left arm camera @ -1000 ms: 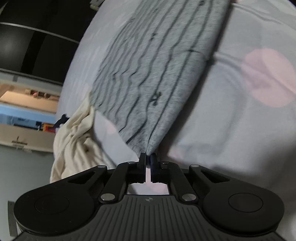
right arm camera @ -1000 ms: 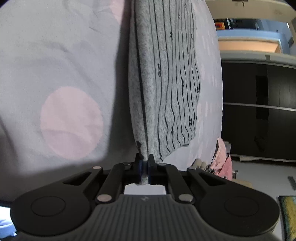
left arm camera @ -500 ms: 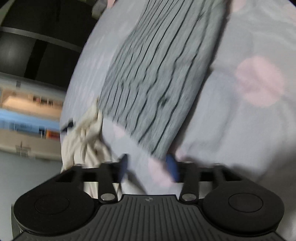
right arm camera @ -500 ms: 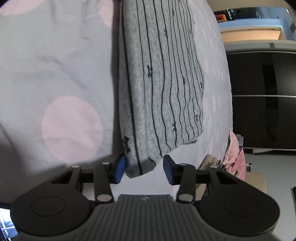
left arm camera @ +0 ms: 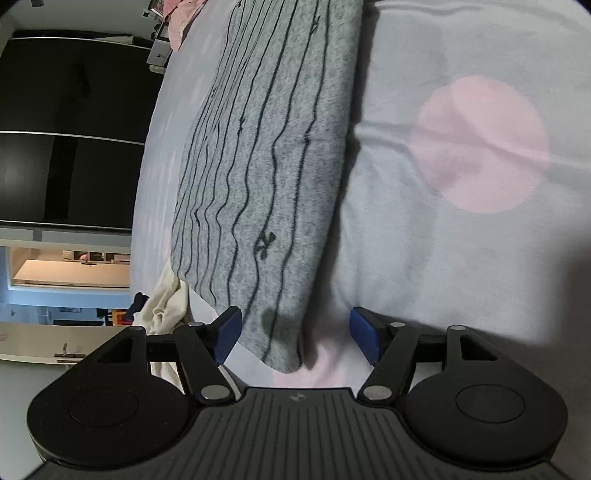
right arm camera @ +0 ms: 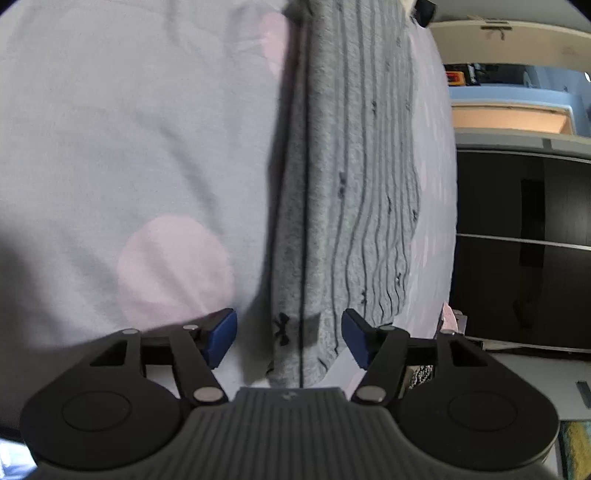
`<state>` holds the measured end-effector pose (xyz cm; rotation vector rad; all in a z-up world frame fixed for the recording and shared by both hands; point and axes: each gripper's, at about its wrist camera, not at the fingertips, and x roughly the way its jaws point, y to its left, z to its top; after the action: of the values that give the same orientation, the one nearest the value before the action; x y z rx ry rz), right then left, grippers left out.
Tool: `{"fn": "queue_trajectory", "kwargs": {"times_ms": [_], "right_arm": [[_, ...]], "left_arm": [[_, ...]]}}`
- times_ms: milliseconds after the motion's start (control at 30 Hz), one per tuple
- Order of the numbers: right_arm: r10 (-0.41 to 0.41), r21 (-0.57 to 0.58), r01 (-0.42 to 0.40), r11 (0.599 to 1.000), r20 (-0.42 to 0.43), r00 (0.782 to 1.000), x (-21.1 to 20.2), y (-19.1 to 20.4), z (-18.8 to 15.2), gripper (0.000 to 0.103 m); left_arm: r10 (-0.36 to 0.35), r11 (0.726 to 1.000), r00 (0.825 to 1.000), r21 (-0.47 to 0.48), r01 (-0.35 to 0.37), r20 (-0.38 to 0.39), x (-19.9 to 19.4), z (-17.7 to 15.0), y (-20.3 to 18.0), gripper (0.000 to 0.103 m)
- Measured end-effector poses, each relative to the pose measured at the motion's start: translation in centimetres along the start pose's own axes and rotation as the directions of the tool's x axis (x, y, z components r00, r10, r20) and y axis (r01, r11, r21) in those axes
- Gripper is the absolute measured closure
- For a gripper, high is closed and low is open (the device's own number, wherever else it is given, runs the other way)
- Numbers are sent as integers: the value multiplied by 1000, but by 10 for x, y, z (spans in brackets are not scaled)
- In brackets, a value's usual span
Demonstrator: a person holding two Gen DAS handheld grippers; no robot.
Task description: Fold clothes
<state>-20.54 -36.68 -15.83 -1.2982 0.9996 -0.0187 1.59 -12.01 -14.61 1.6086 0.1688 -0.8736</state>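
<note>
The grey striped garment lies flat on the bedsheet as a long, narrow band, its layers doubled over one another, with a thick folded edge running down one long side, plain in the right wrist view. One end of the band sits between the spread blue pads of the left gripper, the other end between those of the right gripper; both grippers are released, jaws wide, and grasp nothing, the cloth resting on the sheet by its own weight. Judged from this, the garment is at least partly folded: it is folded lengthwise and lies smooth, but it is long for a finished bundle, so a crosswise fold, end to end, may be left; the pictures do not settle whether this shape is meant as final. Beside the band's near end in the left wrist view a cream-coloured cloth lies crumpled at the bed's edge, and a pink cloth shows at the far end; if these belong to the task, they look unfolded.
</note>
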Motion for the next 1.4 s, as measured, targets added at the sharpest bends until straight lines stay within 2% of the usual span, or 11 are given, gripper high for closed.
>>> {"fn": "queue_trajectory", "kwargs": {"times_ms": [67, 100, 200, 233, 267, 333, 500, 733, 1033, 1200, 1400], "right_arm": [[-16, 7, 16, 1000, 1, 1000, 5, -4, -1, 38], [-21, 6, 21, 1000, -1, 1000, 7, -6, 0, 40], [-26, 2, 26, 1000, -20, 999, 13, -8, 2, 67], [-17, 18, 18, 1000, -26, 1000, 14, -11, 3, 83], [-5, 41, 6, 999, -29, 1000, 14, -16, 4, 88], [12, 90, -10, 996, -31, 999, 13, -27, 4, 94], [-7, 201, 9, 980, -12, 1000, 4, -60, -1, 95], [2, 215, -4, 977, 9, 1000, -20, -81, 4, 96], [96, 128, -103, 986, 65, 993, -82, -84, 1, 97], [193, 39, -199, 979, 119, 974, -128, -80, 5, 97], [341, -45, -338, 940, 171, 924, -168, -49, 13, 96]], "left_arm": [[9, 1000, 1000, -28, -10, -7, 2, 3, 7, 44], [6, 999, 1000, -49, -7, -7, 1, 3, 12, 55], [-4, 993, 1000, -114, 3, -8, -3, 4, 28, 88], [-7, 991, 1000, -135, 6, -8, -4, 5, 34, 91], [-10, 988, 1000, -157, 9, -8, -5, 5, 39, 97], [-17, 980, 1000, -199, 15, -8, -7, 6, 50, 99], [-26, 957, 1000, -288, 24, -3, -15, 8, 76, 100], [-13, 970, 999, -243, 24, 48, -59, -1, 94, 100], [-90, 985, 993, -140, 99, 73, -118, -46, 95, 100], [-141, 984, 987, -98, 148, 74, -150, -72, 89, 100], [-253, 961, 965, -94, 258, 66, -163, -92, 78, 100]]}}
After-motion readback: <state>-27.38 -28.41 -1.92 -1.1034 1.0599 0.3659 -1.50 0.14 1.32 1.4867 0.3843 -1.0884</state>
